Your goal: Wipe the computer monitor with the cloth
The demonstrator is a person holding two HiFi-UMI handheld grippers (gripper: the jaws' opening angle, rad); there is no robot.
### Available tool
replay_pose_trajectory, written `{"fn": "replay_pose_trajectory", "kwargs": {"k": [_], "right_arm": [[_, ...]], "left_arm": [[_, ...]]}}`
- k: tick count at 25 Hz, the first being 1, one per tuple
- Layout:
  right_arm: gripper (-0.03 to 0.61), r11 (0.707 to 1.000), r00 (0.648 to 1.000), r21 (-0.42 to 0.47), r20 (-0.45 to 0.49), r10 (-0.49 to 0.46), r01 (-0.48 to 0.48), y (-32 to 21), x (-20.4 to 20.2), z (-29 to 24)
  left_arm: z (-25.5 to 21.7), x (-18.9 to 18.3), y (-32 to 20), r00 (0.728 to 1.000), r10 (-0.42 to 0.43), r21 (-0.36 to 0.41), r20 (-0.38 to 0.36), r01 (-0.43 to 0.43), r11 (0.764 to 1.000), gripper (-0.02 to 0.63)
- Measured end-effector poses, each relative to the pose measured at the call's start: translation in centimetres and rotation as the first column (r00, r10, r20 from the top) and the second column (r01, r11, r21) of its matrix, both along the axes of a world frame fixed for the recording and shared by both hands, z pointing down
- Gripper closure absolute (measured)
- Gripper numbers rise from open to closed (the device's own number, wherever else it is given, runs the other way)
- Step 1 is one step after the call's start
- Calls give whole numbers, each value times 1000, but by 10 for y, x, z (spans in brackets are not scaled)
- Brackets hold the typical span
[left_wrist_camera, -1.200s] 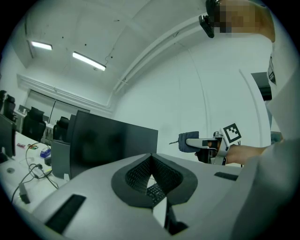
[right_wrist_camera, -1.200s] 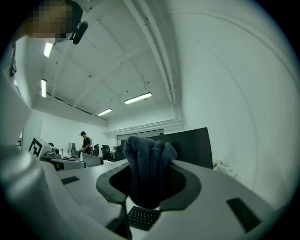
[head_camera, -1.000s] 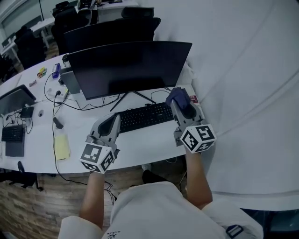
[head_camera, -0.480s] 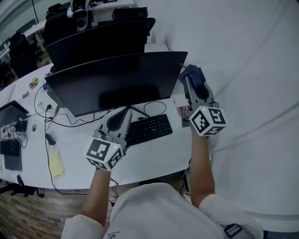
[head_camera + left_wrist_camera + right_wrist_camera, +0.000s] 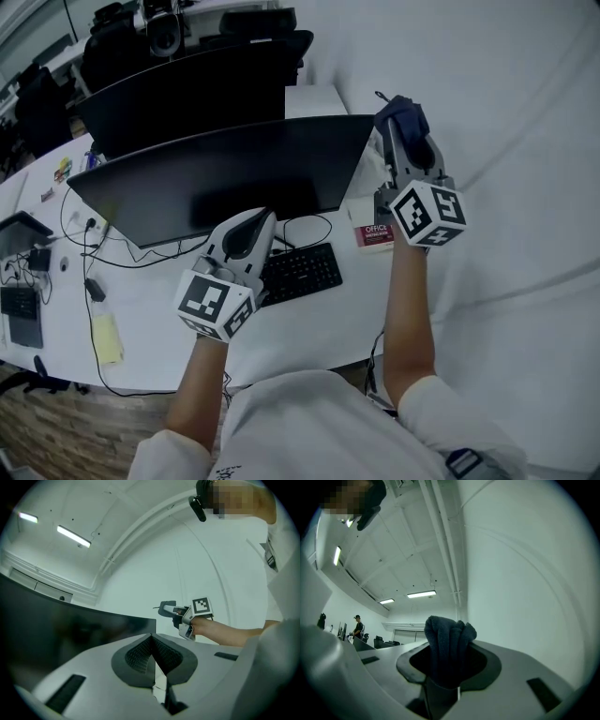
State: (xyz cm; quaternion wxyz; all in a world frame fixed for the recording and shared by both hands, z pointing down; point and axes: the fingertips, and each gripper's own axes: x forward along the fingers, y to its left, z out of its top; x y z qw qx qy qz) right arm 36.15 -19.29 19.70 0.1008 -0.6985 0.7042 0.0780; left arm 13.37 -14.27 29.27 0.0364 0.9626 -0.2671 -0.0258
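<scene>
While the white desk (image 5: 309, 328) fills the lower left of the head view, a wide curved computer monitor (image 5: 225, 178) stands on it with its screen dark, and a second dark monitor (image 5: 187, 80) stands behind it. A black keyboard (image 5: 302, 274) lies on the desk just before the monitor's stand. The left gripper (image 5: 255, 220) is raised over the keyboard's left end, close in front of the lower screen; its own view shows the ribbed pads pressed together with nothing between them, the dark screen (image 5: 56, 630) spreading to the left. The right gripper (image 5: 401, 129) is lifted high, just beside the monitor's upper right corner, and its jaws pinch a bunched dark blue cloth (image 5: 401, 111) whose folds stick up past the tips (image 5: 447, 644). Whether the cloth touches the screen edge cannot be told. A small red and white box (image 5: 375, 234) lies on the desk right of the keyboard, and a yellow notepad (image 5: 106, 336) lies far left among black cables.
</scene>
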Motion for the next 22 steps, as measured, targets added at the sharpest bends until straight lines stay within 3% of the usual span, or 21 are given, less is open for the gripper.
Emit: {"fn": "replay_pose_trajectory", "kwargs": {"k": [15, 22], "right_arm": [[439, 1000, 1000, -12, -13, -26, 26, -44, 22, 7], [439, 999, 996, -50, -91, 0, -5, -52, 15, 12]], "left_arm": [[-11, 44, -33, 1000, -3, -7, -11, 3, 1000, 607], [-7, 43, -36, 1000, 4, -14, 10, -4, 1000, 607]]}}
